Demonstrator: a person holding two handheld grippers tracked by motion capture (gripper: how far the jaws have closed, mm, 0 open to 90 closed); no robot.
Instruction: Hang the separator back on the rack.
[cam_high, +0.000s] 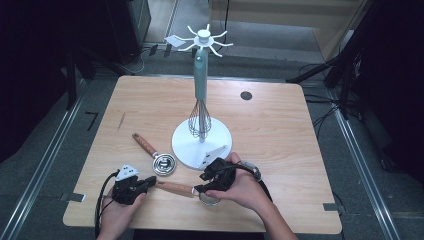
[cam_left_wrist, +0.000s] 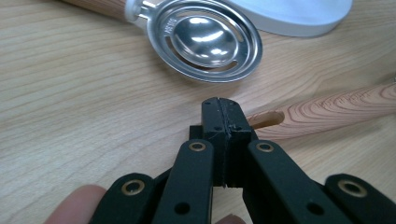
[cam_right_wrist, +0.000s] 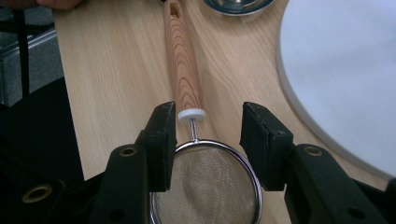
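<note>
My left hand-held gripper (cam_left_wrist: 223, 116) is pressed together, empty, at the strainer's (cam_right_wrist: 205, 186) handle end; right hand-held gripper (cam_right_wrist: 208, 140) straddles its neck, spread, for lifting.

- You can see small stamped letters on the rim of the metal egg separator (cam_left_wrist: 205, 39), too blurred to read.
- A dark "7"-like mark (cam_high: 91, 120) stands on the floor left of the desk (cam_high: 280, 125).

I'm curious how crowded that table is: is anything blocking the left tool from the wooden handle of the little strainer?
Nothing visible. The left tool, jaws shut, sits right at the slotted end of the strainer handle on bare table. The egg separator lies beyond, off to the side.
</note>
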